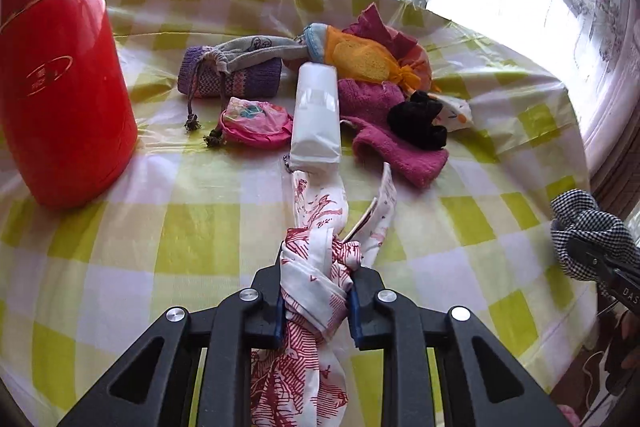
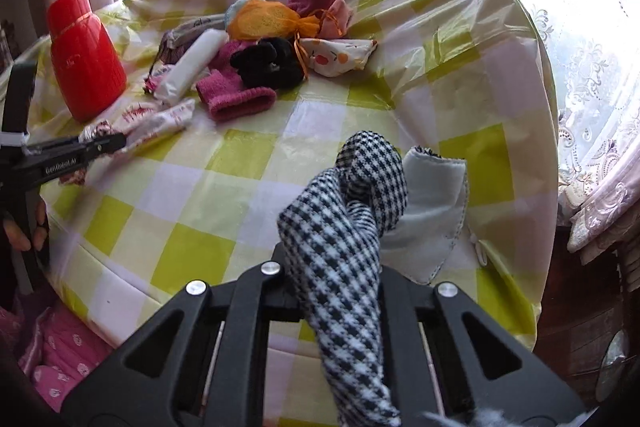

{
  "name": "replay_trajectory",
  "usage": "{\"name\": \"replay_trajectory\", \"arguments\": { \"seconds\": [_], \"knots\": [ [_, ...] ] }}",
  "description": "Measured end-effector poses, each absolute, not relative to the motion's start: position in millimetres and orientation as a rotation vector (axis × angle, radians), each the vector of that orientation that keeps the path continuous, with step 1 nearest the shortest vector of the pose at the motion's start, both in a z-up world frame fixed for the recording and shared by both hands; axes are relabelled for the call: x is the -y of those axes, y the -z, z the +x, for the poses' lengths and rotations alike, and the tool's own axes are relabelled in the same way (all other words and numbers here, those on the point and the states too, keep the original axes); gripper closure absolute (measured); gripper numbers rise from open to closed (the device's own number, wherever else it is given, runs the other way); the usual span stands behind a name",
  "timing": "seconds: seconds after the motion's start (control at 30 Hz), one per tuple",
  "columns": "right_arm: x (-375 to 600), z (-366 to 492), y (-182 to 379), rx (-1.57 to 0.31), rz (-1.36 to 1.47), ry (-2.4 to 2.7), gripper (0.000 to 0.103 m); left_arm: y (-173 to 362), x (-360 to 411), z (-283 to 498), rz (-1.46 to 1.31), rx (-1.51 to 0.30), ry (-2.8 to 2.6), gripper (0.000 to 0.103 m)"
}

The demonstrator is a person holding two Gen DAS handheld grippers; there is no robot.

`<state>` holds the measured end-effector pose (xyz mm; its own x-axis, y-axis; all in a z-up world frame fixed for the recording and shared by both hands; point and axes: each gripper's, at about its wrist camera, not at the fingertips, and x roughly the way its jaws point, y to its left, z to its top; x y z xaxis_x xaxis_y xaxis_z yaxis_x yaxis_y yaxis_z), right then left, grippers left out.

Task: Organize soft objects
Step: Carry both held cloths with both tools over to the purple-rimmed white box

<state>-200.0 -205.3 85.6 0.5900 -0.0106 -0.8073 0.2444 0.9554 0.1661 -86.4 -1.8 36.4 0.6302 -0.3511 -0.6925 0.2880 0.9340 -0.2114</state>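
Checked tablecloth point(image 1: 192, 243) | left gripper point(image 1: 316, 307) jaws clamp red-print scarf point(image 1: 312, 267) | right gripper point(image 2: 340, 291) jaws clamp houndstooth cloth point(image 2: 340, 235)

Left gripper point(image 1: 316, 303) sits low over the table, jaws clamped on a scarf point(image 1: 312, 291) — blue pads pressed into it on both sides. Right gripper point(image 2: 340, 267) is out to the right, also squeezed tight, on a checked cloth point(image 2: 344, 227).

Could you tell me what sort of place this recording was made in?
Probably a home room: a table with a checked plastic cloth stands beside a window hung with lace curtains, and a red flask sits on it.
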Motion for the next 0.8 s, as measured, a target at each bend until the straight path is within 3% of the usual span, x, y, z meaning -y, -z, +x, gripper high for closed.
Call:
{"name": "replay_trajectory", "arguments": {
  "seconds": [0.3, 0.57, 0.8],
  "knots": [
    [177.8, -211.6, -180.8, -0.601, 0.262, 0.088, 0.09, -148.9, -31.1, -134.7, -0.22, -0.472, 0.361, 0.078],
    [163.1, -215.2, -186.4, -0.628, 0.273, 0.045, 0.09, -134.5, -31.6, -154.9, -0.167, -0.547, 0.351, 0.078],
    [130.8, -217.8, -217.6, -0.57, 0.202, -0.031, 0.09, -161.6, -46.3, -208.3, -0.058, -0.498, 0.317, 0.078]
  ]
}}
